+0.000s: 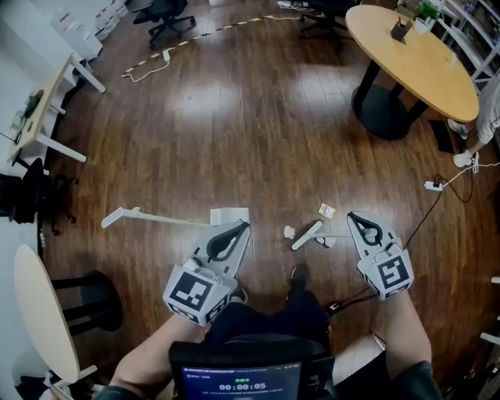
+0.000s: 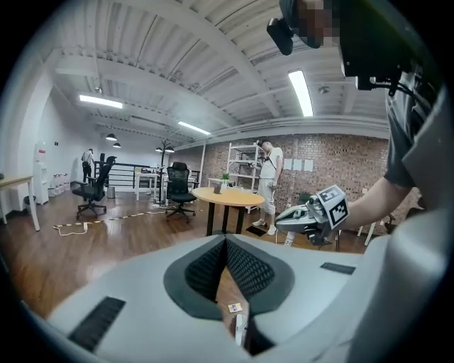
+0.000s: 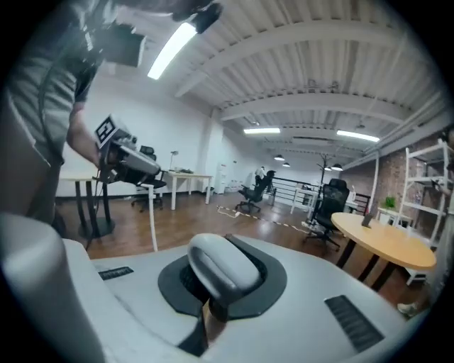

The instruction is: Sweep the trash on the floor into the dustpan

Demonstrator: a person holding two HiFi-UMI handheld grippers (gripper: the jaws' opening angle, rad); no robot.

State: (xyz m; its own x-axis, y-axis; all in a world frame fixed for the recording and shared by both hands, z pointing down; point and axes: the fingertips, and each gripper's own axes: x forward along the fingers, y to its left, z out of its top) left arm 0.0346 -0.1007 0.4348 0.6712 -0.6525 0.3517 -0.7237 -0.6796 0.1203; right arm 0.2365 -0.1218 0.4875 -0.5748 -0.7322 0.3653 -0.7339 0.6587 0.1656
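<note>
A white long-handled dustpan (image 1: 230,216) lies flat on the wooden floor, its handle running left. To its right lie a white brush (image 1: 307,234), two crumpled white scraps (image 1: 289,232) (image 1: 329,241) and a yellow card (image 1: 326,210). My left gripper (image 1: 242,226) hovers over the dustpan's pan end, jaws shut and empty. My right gripper (image 1: 351,216) hangs just right of the brush and scraps, shut with nothing in it. Through the left gripper (image 2: 226,239) jaws' gap I see the card (image 2: 234,308) and brush (image 2: 239,327). The right gripper (image 3: 216,273) view shows only its closed jaws and the room.
A round wooden table (image 1: 414,55) on a black pedestal stands at the back right. A power strip and cable (image 1: 434,186) lie right of the trash. Office chairs (image 1: 168,16) stand far back, white desks (image 1: 47,109) at the left. A person (image 2: 269,186) stands by the shelves.
</note>
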